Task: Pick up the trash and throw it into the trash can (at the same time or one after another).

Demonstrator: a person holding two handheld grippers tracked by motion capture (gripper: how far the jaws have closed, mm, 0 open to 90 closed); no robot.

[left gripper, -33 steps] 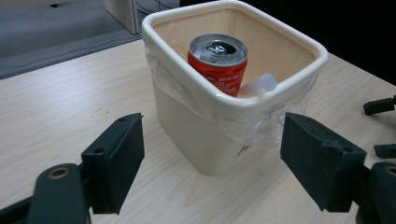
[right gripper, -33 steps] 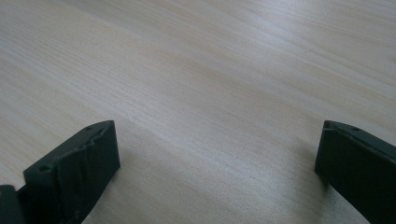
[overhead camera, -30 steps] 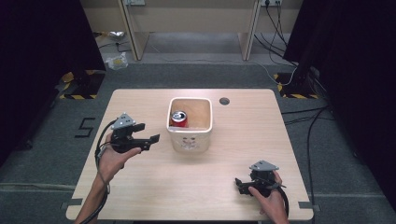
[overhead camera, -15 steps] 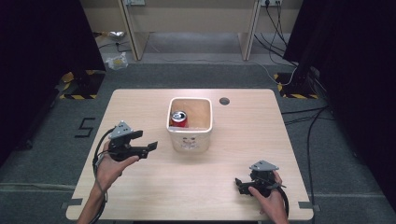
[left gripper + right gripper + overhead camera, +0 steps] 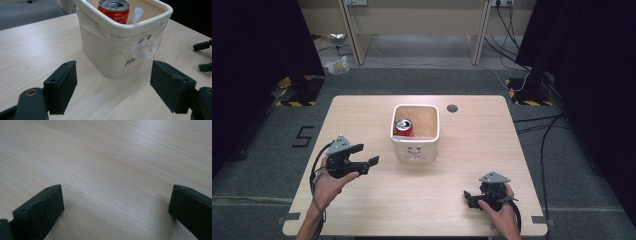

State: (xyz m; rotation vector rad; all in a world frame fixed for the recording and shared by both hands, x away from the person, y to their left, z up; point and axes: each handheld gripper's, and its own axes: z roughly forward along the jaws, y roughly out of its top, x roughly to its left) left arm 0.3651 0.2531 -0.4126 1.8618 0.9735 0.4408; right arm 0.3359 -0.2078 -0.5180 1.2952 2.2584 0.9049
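A cream bin [image 5: 414, 150] with a clear plastic liner stands at the middle of the wooden table [image 5: 472, 145]. Inside it a red soda can [image 5: 403, 127] stands upright, and in the left gripper view a white tube [image 5: 136, 13] leans beside the can [image 5: 113, 10]. My left gripper [image 5: 366, 155] hovers left of the bin, pointing at it, jaws open and nothing between them [image 5: 115, 75]. My right gripper [image 5: 468, 198] rests low at the table's front right, open over bare wood [image 5: 116, 197].
A small dark round hole [image 5: 452, 108] sits in the table behind the bin on the right. The right gripper's jaws [image 5: 203, 56] show at the far right in the left gripper view. Cables and black stands line the floor around the table.
My left gripper has sunk lower and drawn a little toward the near edge, still open. The right gripper has kept still.
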